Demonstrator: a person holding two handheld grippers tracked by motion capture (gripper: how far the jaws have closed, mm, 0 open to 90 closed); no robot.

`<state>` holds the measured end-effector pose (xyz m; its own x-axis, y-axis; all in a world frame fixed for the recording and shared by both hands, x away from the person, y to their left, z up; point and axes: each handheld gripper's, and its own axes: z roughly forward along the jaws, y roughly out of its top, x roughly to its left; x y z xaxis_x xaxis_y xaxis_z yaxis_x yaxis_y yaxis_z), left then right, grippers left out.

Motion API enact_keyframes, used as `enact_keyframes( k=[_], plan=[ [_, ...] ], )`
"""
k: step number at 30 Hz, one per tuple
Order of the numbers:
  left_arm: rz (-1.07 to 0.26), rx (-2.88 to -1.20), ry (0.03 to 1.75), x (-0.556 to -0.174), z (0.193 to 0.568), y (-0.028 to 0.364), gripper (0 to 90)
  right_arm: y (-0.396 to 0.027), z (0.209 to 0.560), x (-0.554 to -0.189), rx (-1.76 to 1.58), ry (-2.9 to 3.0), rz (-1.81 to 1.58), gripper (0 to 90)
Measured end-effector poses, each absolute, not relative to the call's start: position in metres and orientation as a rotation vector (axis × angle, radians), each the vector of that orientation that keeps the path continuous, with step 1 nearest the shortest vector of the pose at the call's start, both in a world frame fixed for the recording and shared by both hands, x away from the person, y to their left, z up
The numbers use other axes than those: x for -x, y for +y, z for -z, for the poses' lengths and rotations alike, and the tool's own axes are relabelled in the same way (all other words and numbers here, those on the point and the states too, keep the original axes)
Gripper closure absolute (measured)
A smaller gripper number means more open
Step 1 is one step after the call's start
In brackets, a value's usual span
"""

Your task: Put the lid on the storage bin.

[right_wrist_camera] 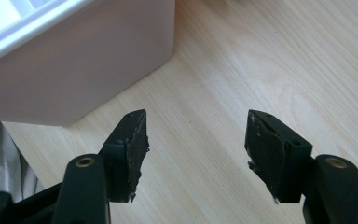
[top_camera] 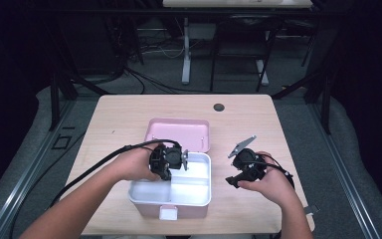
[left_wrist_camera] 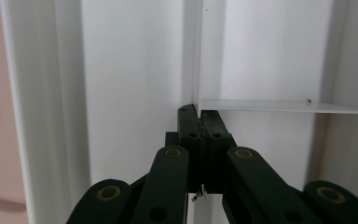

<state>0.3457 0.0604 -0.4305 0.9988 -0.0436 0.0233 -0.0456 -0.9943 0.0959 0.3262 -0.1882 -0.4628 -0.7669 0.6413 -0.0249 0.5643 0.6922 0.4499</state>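
Two grippers worked over a pale wooden table (top_camera: 129,112), the largest thing in view. On it sat a pink box (top_camera: 171,191) with a white compartmented inside, its pink lid (top_camera: 179,133) lying open on the far side, touching the box's back edge. A white divider (left_wrist_camera: 279,106) split the inside of the box into compartments, and in the left gripper view a thin upright partition (left_wrist_camera: 198,51) met it just above the fingertips. The left gripper (top_camera: 166,162), held in the person's left hand (top_camera: 134,164), pointed down into the box; in its own view the left gripper (left_wrist_camera: 199,122) had its jaws pressed together, apparently pinching the lower edge of that upright partition, though whether the pads truly gripped it could not be told. The right gripper (top_camera: 233,182) rested in the right hand (top_camera: 271,185) to the right of the box, well apart from the other. In its own view the right gripper (right_wrist_camera: 196,140) stood with jaws wide apart and nothing between them, bare tabletop beneath and the box's pink corner (right_wrist_camera: 98,70) just beyond the left finger (right_wrist_camera: 130,140).
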Motion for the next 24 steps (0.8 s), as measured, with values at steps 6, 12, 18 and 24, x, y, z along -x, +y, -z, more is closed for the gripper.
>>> enact_keyframes(
  k=[6, 12, 18, 24],
  plan=[
    [-0.015, -3.032, -0.035, -0.3477, 0.4346, 0.0611, 88.9, -0.189, 0.4627, -0.3272, -0.98, 2.725, -0.617, 38.4],
    [-0.019, -3.022, 0.004, -0.3511, 0.4354, 0.0583, 89.2, -0.1889, 0.464, -0.3278, -0.987, 2.706, -0.642, 38.2],
    [-0.014, -3.024, -0.002, -0.3512, 0.4362, 0.0583, 89.2, -0.1907, 0.4626, -0.3277, -0.98, 2.713, -0.627, 38.2],
    [-0.018, -3.027, -0.002, -0.3509, 0.4374, 0.0577, 89.1, -0.1907, 0.4666, -0.3292, -0.986, 2.698, -0.63, 38.1]
  ],
)
